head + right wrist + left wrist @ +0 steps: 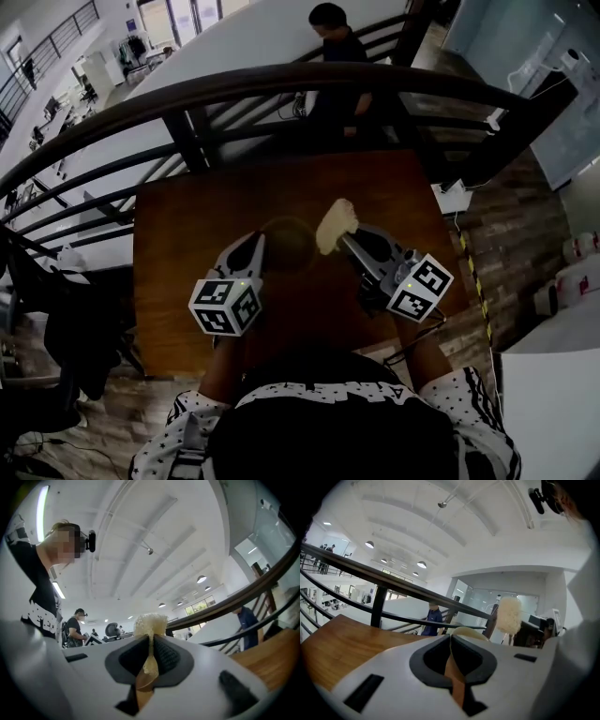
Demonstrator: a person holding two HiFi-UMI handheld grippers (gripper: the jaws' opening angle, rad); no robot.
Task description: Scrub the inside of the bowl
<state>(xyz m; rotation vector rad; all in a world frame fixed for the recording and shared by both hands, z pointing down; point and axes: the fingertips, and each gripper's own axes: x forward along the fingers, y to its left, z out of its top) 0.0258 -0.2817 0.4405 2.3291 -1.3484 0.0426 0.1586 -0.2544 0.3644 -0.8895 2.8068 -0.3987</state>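
We see a warm brown wood-grain table (pixel 178 272) at the centre of the head view. The bowl (pixel 286 242) looks dark brown there, and its rim is cream in the left gripper view. The scrubber (pixel 336 223) is pale yellow. The left gripper (pixel 258 242) and right gripper (pixel 345 242) are light grey with dark grey pads, and their marker cubes (pixel 225 307) show black squares on white. Along the bottom edge, the shirt (pixel 450 412) is white with black specks.

Most of the bowl (pixel 467 630) sits hidden behind the left gripper (pixel 450 641)

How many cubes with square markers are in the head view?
2. The left cube is on the left claw; the right cube is on the right claw. None seems hidden.
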